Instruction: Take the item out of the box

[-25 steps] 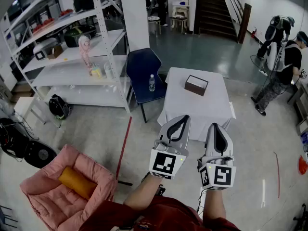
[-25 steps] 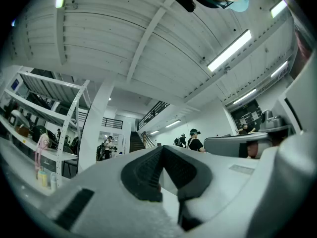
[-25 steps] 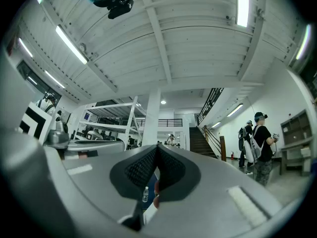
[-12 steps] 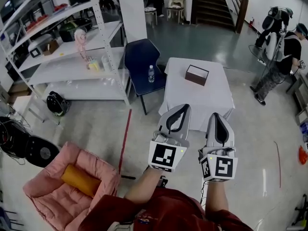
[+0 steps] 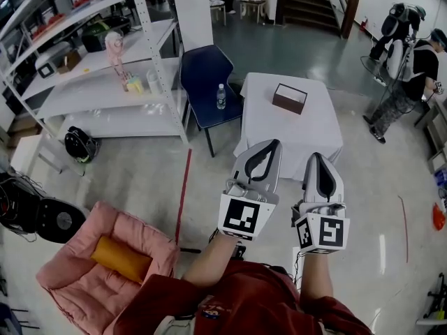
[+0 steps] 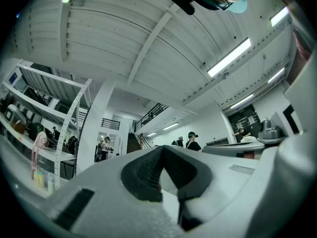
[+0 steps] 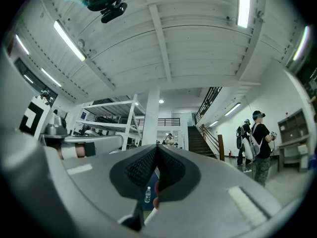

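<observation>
The box [image 5: 289, 98] is seen on the table [image 5: 316, 139], well apart from both grippers. The left gripper [image 5: 265, 152] and right gripper [image 5: 320, 163] are closed on nothing. The table should be reached first; then the jaws should be opened over the box.

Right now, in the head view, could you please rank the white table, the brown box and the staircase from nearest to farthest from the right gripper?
Measured from the right gripper:
1. white table, just ahead of its tips.
2. brown box, on the table's far half.
3. staircase, at the room's far end.
</observation>
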Tool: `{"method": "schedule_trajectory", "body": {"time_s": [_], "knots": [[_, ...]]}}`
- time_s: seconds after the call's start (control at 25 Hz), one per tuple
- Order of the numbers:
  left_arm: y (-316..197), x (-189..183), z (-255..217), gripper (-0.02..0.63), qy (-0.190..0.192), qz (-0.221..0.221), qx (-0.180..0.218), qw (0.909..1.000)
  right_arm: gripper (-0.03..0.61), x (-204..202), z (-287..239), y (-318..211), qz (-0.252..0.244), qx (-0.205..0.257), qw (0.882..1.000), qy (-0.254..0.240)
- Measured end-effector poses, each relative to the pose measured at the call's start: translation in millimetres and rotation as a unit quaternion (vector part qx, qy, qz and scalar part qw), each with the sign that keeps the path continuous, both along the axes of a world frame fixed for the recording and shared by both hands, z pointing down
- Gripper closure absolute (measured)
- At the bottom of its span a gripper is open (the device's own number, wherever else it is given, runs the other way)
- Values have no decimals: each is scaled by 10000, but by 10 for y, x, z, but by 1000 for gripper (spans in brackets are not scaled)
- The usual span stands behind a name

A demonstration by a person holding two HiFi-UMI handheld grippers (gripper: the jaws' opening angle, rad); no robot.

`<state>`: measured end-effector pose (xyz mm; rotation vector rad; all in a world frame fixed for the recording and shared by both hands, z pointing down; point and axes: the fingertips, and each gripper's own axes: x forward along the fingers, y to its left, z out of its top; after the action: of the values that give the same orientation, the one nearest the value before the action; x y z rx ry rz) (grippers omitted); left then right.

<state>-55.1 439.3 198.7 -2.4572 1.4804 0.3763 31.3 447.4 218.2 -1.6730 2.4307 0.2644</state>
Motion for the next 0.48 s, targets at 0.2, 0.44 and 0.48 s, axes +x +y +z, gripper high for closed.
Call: {"method": "schedule_trajectory", "body": {"time_s": [0.2,0.44,0.48], "knots": [[-36,-131,70,611,89,50,-48,9999,578,-150,77,-29,35,16,10000,11],[-139,-219,112,611,165,30,-17,9999,578,-213,122,-122,53,-24,10000,0],[-164,-222,127,611,174,20,-25,9998,578,-207,133,-155,60,-28,10000,-8]]}}
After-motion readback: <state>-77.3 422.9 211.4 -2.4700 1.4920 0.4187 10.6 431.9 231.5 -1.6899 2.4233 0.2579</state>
